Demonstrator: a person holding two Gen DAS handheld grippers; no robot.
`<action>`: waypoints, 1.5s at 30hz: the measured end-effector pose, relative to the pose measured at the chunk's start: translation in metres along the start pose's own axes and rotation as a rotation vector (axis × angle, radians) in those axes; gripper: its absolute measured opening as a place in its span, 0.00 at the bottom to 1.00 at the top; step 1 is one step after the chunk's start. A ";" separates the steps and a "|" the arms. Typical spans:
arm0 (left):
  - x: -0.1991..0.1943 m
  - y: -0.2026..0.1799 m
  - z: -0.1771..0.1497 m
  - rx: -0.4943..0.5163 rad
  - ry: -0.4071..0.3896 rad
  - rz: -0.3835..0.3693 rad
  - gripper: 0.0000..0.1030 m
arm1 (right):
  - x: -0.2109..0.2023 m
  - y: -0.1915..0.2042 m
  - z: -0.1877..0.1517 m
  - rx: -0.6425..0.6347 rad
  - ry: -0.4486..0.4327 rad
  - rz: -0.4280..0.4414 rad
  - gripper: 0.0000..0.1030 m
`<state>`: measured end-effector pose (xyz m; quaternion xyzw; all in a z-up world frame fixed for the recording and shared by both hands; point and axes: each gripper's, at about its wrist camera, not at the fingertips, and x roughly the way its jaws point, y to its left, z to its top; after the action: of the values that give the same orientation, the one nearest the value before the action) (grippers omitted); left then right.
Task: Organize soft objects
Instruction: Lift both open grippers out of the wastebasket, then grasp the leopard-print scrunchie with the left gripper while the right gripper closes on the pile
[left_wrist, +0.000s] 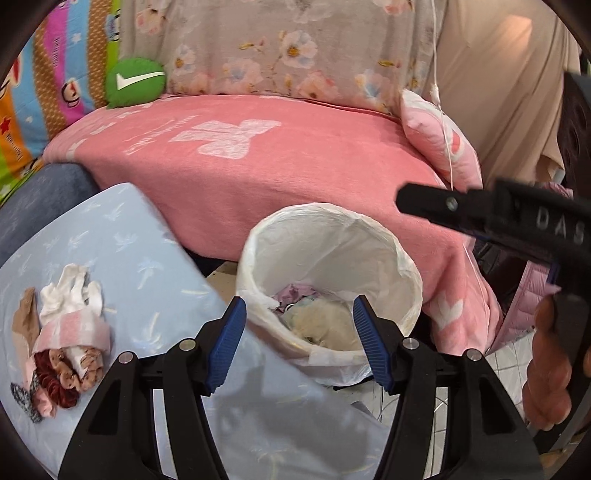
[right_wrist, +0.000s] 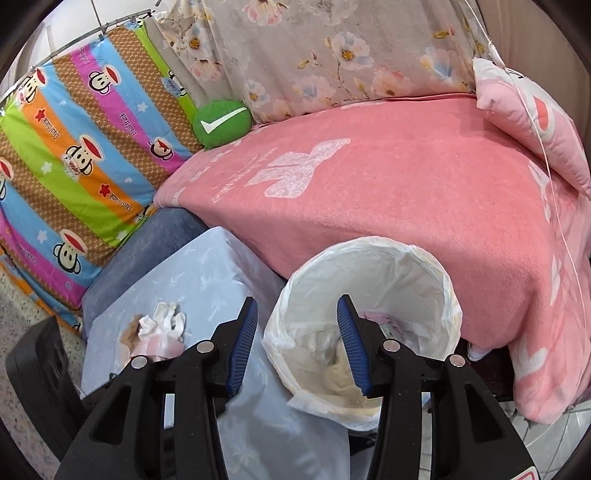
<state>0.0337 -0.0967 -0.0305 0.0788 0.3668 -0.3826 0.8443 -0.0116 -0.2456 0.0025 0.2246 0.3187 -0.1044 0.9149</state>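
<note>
Above the lined bin (right_wrist: 369, 332), hovering with both grippers' fingers (left_wrist: 225, 343) (right_wrist: 242, 347) spread, empty; some soft items (left_wrist: 317, 317) lying binned, socks pile (left_wrist: 62, 332) waiting on the blue surface (left_wrist: 147, 266)

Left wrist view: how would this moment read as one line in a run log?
left gripper: open, empty | right gripper: open, empty | bin: soft items inside | sock pile: on blue cloth
</note>
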 end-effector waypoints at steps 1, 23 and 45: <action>0.002 -0.002 0.001 0.007 0.002 -0.001 0.56 | 0.000 0.000 0.003 -0.003 -0.006 -0.003 0.43; -0.048 0.131 -0.036 -0.309 -0.001 0.346 0.60 | 0.022 0.093 -0.023 -0.134 0.031 0.085 0.45; -0.092 0.281 -0.139 -0.715 0.097 0.449 0.73 | 0.105 0.235 -0.094 -0.303 0.176 0.172 0.45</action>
<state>0.1129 0.2104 -0.1091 -0.1232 0.4895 -0.0338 0.8626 0.0975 0.0000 -0.0480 0.1190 0.3894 0.0432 0.9123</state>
